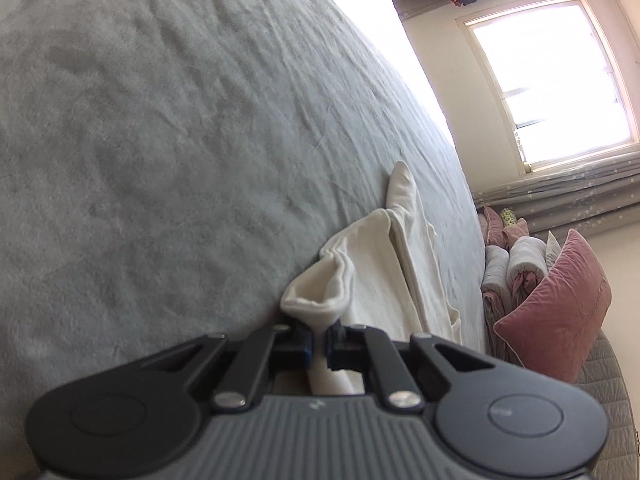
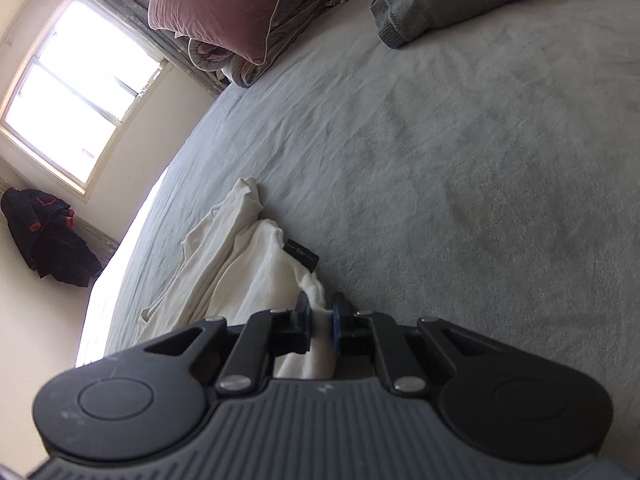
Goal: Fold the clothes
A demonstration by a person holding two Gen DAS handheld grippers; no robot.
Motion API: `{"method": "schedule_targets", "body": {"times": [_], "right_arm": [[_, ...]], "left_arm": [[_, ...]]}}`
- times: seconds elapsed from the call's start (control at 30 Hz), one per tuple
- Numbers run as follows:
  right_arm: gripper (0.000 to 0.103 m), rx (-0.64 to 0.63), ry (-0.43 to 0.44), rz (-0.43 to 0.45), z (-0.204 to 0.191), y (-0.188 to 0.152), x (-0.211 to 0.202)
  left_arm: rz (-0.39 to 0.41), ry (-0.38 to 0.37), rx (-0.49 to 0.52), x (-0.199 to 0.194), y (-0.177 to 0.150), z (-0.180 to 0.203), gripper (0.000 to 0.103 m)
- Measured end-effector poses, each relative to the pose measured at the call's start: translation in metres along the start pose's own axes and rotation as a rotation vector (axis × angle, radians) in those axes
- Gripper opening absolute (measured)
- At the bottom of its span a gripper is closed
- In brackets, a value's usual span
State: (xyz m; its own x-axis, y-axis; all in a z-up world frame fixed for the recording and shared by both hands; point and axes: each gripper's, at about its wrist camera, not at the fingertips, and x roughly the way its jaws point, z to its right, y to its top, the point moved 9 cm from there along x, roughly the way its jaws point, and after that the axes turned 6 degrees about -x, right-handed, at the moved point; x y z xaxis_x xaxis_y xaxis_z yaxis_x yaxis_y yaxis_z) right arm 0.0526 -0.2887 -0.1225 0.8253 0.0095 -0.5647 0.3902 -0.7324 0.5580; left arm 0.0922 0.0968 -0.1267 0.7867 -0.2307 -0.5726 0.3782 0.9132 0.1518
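Observation:
A cream-white garment (image 1: 380, 264) lies partly folded on the grey bed cover (image 1: 160, 140). My left gripper (image 1: 320, 340) is shut on one bunched edge of it, low over the bed. In the right wrist view the same garment (image 2: 240, 264) shows a small black label (image 2: 301, 256) near its edge. My right gripper (image 2: 320, 320) is shut on another bunched edge of the garment, just above the bed cover (image 2: 440, 160). The rest of the garment trails away from both grippers toward the bed's edge.
A pink pillow (image 2: 216, 4) and rolled bedding (image 1: 516, 268) sit at the head of the bed. A folded grey garment (image 2: 452, 0) lies on the bed further off. A dark jacket (image 2: 44, 236) hangs by the bright window (image 2: 76, 92).

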Motion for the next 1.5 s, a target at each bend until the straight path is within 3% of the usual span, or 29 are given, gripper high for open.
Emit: {"method": "schedule_targets", "body": {"times": [0.3, 0.57, 1.07, 1.2, 1.33, 1.5], "right_arm": [[0.007, -0.038, -0.055, 0.025, 0.001, 0.002, -0.016], [0.007, -0.051, -0.060, 0.003, 0.001, 0.001, -0.037], [0.007, -0.158, -0.001, -0.120, 0.013, -0.033, -0.101], [0.008, -0.195, -0.010, -0.137, 0.019, -0.041, -0.096], [0.012, -0.212, -0.024, -0.164, 0.027, -0.049, -0.088], [0.031, -0.282, -0.021, -0.142, 0.021, -0.037, -0.088]], "left_arm": [[0.065, 0.052, 0.063, -0.023, 0.002, 0.012, 0.005], [0.042, 0.065, 0.098, -0.052, 0.000, 0.013, 0.005], [-0.046, 0.095, 0.136, -0.124, -0.010, -0.034, 0.005], [-0.074, 0.172, 0.207, -0.117, -0.020, -0.054, 0.006], [-0.086, 0.175, 0.247, -0.121, -0.018, -0.063, 0.013], [-0.095, 0.180, 0.337, -0.129, -0.001, -0.059, 0.024]]}}
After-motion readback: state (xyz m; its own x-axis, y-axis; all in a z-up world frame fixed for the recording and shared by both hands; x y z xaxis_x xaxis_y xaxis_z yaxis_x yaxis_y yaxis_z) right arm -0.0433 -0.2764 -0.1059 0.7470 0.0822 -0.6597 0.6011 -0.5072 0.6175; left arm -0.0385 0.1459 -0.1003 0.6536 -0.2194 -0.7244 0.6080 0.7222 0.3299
